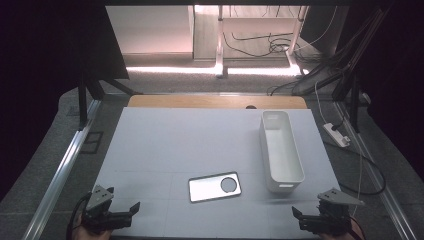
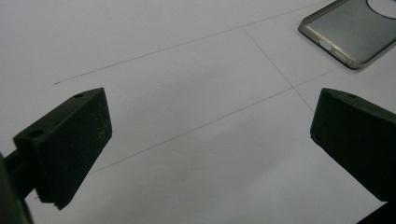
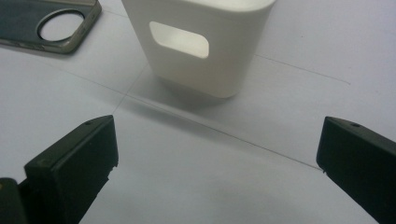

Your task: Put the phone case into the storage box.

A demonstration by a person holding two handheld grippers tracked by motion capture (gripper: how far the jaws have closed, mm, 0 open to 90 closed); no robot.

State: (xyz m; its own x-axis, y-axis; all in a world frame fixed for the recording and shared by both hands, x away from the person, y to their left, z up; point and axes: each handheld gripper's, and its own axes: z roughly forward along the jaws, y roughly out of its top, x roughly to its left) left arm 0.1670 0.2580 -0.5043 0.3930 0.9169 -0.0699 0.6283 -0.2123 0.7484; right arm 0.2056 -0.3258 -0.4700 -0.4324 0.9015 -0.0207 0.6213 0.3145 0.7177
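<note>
One phone case, lying flat on white table, near front edge, camera hole toward the right. White bin just right of case, apart from it, long side running away from front edge, handle cut-out in near end wall. Left gripper at front left corner, jaws wide apart, nothing between, case ahead and to its right. Right gripper at front right corner, jaws likewise wide apart and holding nothing, facing bin's near end.
</note>
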